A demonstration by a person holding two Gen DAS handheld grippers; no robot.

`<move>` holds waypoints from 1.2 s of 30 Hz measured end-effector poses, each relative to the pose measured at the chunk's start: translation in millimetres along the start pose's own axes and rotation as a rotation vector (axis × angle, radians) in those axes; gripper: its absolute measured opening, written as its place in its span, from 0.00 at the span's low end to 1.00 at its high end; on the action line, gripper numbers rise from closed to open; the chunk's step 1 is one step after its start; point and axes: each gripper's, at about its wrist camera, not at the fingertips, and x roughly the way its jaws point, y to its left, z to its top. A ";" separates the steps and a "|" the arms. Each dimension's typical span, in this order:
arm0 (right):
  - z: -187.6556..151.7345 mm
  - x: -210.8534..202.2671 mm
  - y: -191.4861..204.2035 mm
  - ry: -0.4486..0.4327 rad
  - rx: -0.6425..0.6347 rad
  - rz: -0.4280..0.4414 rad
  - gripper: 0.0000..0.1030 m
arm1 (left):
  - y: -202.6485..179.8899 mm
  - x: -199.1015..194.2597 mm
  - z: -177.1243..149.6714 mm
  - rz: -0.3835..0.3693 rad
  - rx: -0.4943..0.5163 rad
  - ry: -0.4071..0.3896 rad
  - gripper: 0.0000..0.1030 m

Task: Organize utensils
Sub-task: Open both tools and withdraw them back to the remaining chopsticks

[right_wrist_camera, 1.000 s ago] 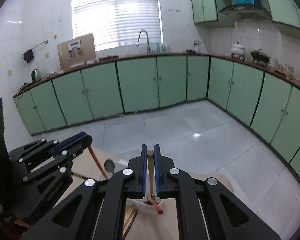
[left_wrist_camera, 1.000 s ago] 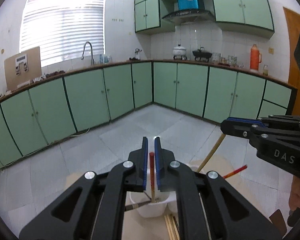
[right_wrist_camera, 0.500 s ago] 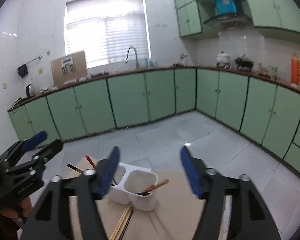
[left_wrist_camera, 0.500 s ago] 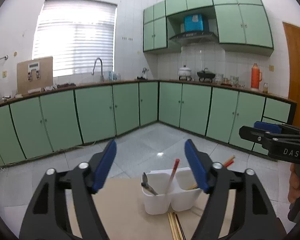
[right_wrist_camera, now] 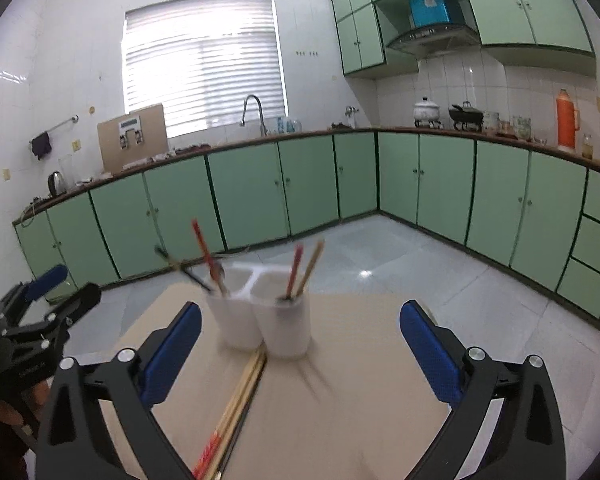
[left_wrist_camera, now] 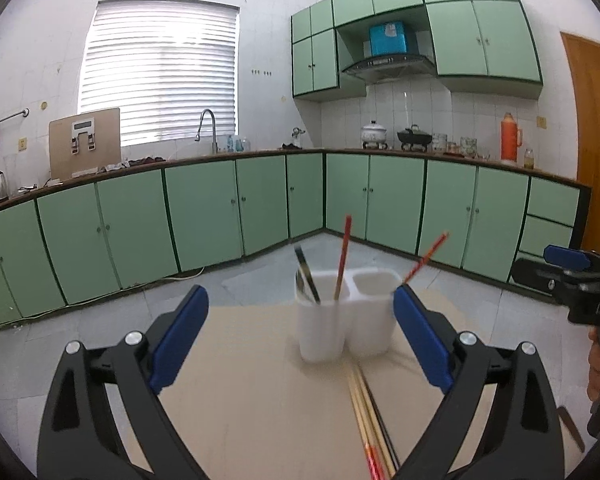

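A white two-compartment utensil holder [left_wrist_camera: 346,314] stands on a beige table [left_wrist_camera: 252,396]. In the left wrist view its left cup holds a red chopstick [left_wrist_camera: 343,254] and a dark spoon [left_wrist_camera: 306,276]; a red chopstick [left_wrist_camera: 426,257] leans from the right cup. Loose chopsticks [left_wrist_camera: 370,420] lie in front of it. My left gripper [left_wrist_camera: 300,336] is open and empty, just short of the holder. In the right wrist view the holder [right_wrist_camera: 266,322] holds chopsticks [right_wrist_camera: 300,270] in its near cup, and loose chopsticks [right_wrist_camera: 236,404] lie before it. My right gripper [right_wrist_camera: 300,344] is open and empty.
The other gripper shows at the right edge of the left wrist view [left_wrist_camera: 572,284] and at the left edge of the right wrist view [right_wrist_camera: 32,320]. Green kitchen cabinets [left_wrist_camera: 204,216] and tiled floor [right_wrist_camera: 380,264] lie beyond the table's far edge.
Both grippers were shut on chopsticks over the holder a second ago. Both have opened, left the chopsticks standing in the cups, and drawn back and lower toward the table.
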 end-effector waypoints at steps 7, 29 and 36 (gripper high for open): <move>-61.0 6.0 12.5 0.103 0.000 -0.014 0.95 | -5.3 -1.7 -44.7 -0.011 0.013 0.106 0.88; -167.8 21.6 60.3 0.370 -0.018 0.055 0.63 | 7.4 10.6 -148.6 0.005 0.031 0.436 0.88; -175.4 25.9 67.3 0.400 0.005 0.067 0.51 | 13.1 4.9 -159.2 -0.006 0.015 0.480 0.88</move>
